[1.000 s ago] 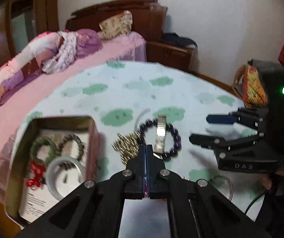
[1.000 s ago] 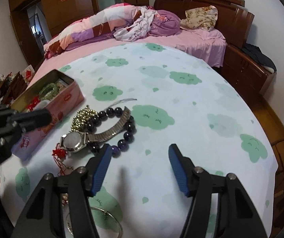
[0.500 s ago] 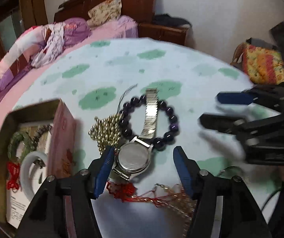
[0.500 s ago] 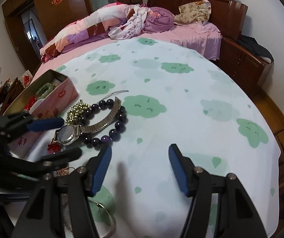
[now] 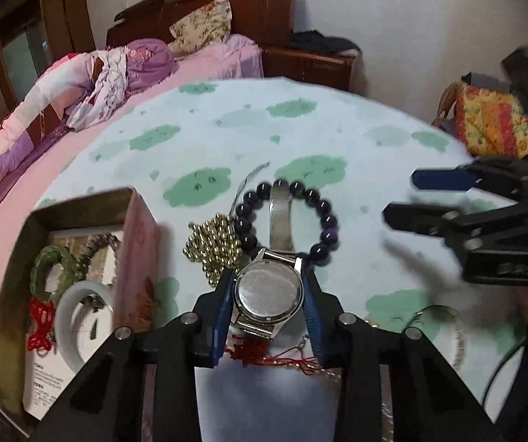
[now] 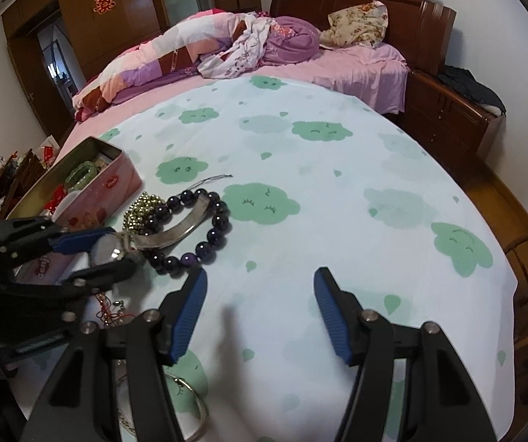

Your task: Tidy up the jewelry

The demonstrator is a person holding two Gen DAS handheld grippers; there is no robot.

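Clamping one watch (image 5: pixel 269 292): left hand-held gripper (image 5: pixel 268 294); right hand-held gripper (image 6: pixel 260 313) spread wide

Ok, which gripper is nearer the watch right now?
Left. The left gripper has its fingers on either side of the watch case, apparently closed on it. The right gripper is open, off to the watch's right over bare tablecloth.

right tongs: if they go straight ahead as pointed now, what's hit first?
Probably nothing soon: the open right tongs point across bare tablecloth. The bead bracelet lies off to the left. Depth unclear.
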